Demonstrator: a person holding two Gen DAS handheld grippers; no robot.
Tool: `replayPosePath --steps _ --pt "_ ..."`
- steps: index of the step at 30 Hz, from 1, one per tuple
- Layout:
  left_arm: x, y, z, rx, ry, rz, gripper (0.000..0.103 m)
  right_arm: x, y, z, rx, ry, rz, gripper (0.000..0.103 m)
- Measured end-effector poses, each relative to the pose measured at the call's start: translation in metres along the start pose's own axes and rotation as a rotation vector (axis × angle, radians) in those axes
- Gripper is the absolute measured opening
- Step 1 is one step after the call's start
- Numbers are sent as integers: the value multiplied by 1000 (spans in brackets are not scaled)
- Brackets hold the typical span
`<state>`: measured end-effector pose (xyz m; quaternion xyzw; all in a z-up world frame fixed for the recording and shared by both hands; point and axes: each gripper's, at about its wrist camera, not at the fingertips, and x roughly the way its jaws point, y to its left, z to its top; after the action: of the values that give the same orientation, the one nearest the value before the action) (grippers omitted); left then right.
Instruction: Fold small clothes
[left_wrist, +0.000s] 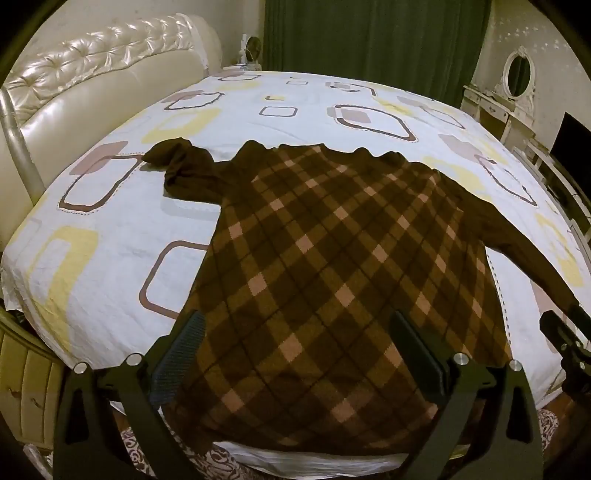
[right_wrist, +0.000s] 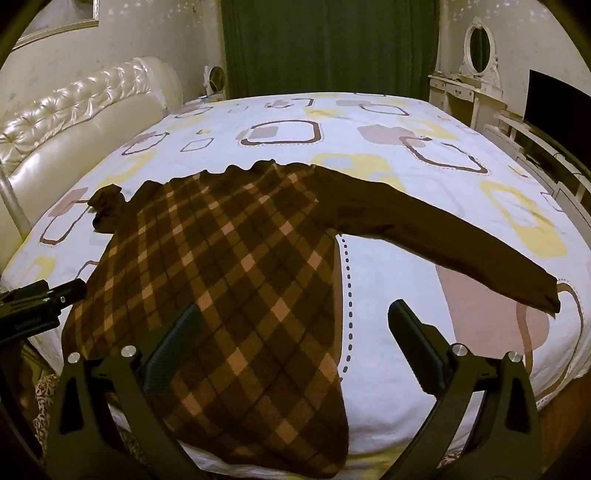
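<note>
A brown argyle sweater (left_wrist: 325, 258) lies flat on the bed, hem toward me, neck away; it also shows in the right wrist view (right_wrist: 229, 266). Its left sleeve (left_wrist: 177, 166) is bunched up short. Its right sleeve (right_wrist: 436, 229) stretches out straight to the right. My left gripper (left_wrist: 295, 332) is open and empty, hovering above the hem end of the body. My right gripper (right_wrist: 291, 332) is open and empty, above the sweater's right hem edge. Each gripper appears at the edge of the other's view: the right one (left_wrist: 565, 332), the left one (right_wrist: 40, 299).
The bed sheet (left_wrist: 110, 229) is white with brown and yellow rounded squares. A cream tufted headboard (left_wrist: 92, 85) stands at the left. A green curtain (left_wrist: 369, 40) hangs behind. A white dressing table with oval mirror (right_wrist: 476, 70) and a dark screen (right_wrist: 554, 103) stand at the right.
</note>
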<state>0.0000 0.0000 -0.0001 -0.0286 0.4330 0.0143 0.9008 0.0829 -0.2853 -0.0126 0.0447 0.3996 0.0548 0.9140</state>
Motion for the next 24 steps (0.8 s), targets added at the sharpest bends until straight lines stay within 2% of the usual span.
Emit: replayPosePath --steps 24 --pt "0 0 0 0 -1 -1 99 3 1 -4 -1 8 1 101"
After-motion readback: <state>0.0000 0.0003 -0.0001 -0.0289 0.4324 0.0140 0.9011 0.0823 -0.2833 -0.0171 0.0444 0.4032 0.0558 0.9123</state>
